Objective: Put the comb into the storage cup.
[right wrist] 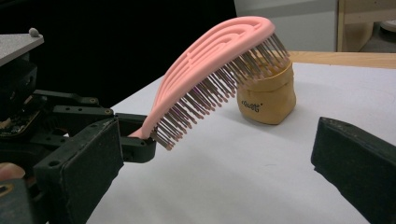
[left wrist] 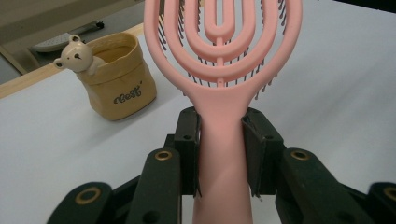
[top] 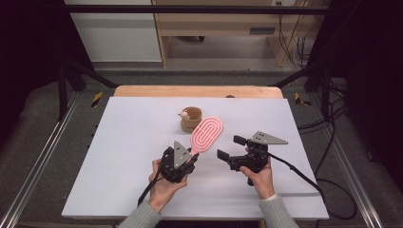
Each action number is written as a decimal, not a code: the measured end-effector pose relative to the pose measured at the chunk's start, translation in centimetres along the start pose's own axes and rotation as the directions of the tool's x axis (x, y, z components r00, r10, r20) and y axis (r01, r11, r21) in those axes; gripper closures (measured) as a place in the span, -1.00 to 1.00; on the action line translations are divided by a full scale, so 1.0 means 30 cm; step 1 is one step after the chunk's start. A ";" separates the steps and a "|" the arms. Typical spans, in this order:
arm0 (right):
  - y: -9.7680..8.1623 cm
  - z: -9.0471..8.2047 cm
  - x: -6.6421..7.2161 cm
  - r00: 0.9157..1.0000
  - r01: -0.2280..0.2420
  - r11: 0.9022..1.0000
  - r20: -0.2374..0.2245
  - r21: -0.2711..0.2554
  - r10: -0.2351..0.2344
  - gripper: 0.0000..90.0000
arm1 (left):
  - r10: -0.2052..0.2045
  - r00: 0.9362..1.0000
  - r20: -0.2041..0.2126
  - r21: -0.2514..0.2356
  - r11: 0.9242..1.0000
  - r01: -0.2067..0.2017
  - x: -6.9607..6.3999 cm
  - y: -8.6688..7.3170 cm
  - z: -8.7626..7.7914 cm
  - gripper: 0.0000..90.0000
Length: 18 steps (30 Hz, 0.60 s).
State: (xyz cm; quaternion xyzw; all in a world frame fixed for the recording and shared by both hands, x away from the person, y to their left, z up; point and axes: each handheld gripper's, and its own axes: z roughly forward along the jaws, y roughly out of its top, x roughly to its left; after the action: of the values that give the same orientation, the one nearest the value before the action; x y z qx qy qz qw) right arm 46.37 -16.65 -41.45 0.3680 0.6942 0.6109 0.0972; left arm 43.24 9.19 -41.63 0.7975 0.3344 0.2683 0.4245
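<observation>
Left gripper [left wrist: 219, 140] jaws hide the hairbrush [left wrist: 222, 56] handle, seemingly clamped.

Table [top: 119, 156]: the white surface to the left of the left gripper [top: 190, 159] is bare through to the left edge; passage unobstructed. The strip along the far edge, behind the tan bear pot [top: 191, 119], is likewise bare. Obstacles sit mid-table. The pot stands upright; the head of the pink hairbrush [top: 206, 134], raised clear of the surface with bristles down, reaches just beside it, narrowing the way between them. The right gripper [top: 232, 148] hangs near the brush's right side, jaws spread with nothing between them; a narrow lane remains between it and the brush. Right of that gripper the surface is bare, save its trailing cable [top: 299, 175]
</observation>
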 end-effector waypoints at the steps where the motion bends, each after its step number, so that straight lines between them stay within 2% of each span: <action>1: 0.001 0.000 0.000 1.000 -0.001 1.000 0.002 -0.002 0.001 -0.95 | 0.001 1.000 0.002 0.000 1.000 -0.001 -0.004 0.001 0.002 0.53; 18: -0.001 0.013 -0.005 0.999 -0.039 0.999 0.017 0.002 0.039 -0.92 | 0.000 0.999 0.032 -0.011 1.000 0.000 -0.059 0.014 0.030 0.53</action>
State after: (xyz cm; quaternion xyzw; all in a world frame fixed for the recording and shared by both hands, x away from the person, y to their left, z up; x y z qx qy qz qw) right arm 46.69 -16.46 -41.62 0.3867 0.6869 0.6087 0.0907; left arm 42.89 7.22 -41.98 0.7994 0.3261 0.2575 0.4340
